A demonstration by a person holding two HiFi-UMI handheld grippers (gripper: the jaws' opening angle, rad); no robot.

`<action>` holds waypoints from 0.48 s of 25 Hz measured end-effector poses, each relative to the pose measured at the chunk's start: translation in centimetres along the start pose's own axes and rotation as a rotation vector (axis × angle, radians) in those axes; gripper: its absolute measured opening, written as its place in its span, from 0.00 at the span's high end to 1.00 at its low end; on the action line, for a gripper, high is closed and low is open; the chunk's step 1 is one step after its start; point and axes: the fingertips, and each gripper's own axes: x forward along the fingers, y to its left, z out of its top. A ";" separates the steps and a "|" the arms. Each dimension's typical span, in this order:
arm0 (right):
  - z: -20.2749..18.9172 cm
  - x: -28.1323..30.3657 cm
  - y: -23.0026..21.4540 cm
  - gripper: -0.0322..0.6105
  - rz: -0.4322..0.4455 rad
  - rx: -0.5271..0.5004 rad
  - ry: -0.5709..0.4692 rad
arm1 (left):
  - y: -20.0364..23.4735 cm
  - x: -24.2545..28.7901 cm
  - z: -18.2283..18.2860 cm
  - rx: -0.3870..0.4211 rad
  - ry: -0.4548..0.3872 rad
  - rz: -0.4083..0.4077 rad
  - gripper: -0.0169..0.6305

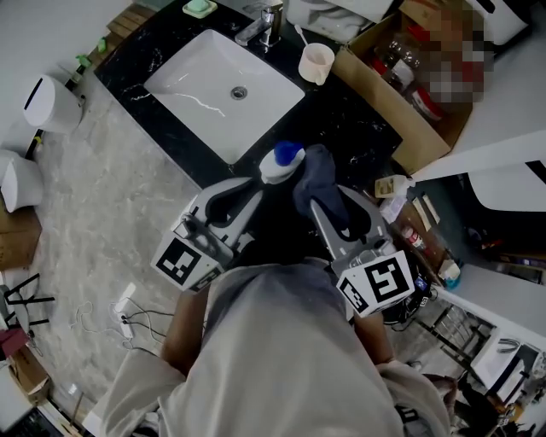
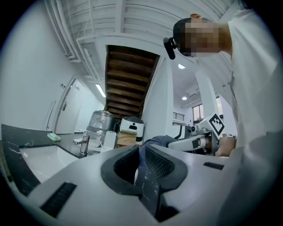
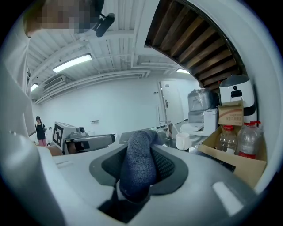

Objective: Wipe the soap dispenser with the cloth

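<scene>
Black veined marble makes up the desk (image 1: 341,119) across the top of the head view. A white rectangular sink (image 1: 192,94) is sunk into it, with a chrome faucet (image 1: 266,26) at the sink's 12 o'clock, a cream ceramic cup (image 1: 316,62) at its 2 o'clock and an open cardboard box (image 1: 401,119) of bottles further round toward 3 o'clock.

At the sink's 6 o'clock, over the desk's front edge, the white plastic soap dispenser with a blue pump top (image 1: 281,160) sits at the tip of the left tool (image 1: 258,182). That tool's jaws are drawn nearly together, with a sliver of blue and white pinched between the pads. I judge this a grip on a narrow part of the bottle, steadying it so the other tool can rub it.

The right tool (image 3: 140,154) is clamped on a rolled dark blue terry cloth (image 1: 317,181). A thick bunch stands out past its tips, which gives a soft padded front to wipe with. The cloth lies at the dispenser's 4 o'clock, just beside it; I cannot tell whether they touch.

Both forearms come out from under a grey shirt (image 1: 281,358) at 6 o'clock. The tools point toward 12 o'clock and converge, marker cubes (image 1: 181,263) trailing nearest the body, so the wiping looks about to start
</scene>
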 end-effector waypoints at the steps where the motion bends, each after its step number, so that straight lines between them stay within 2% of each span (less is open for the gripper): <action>1: 0.2 -0.3 0.2 0.74 -0.001 -0.001 -0.011 | -0.2 -0.1 0.1 0.001 -0.004 0.003 0.92; 5: 1.3 -1.6 0.9 0.74 0.000 -0.014 -0.055 | -0.7 -0.4 0.0 -0.006 0.024 0.020 0.96; 12: 2.4 -3.5 2.2 0.74 0.007 -0.050 -0.112 | -1.9 -0.4 0.4 -0.015 0.030 0.010 0.96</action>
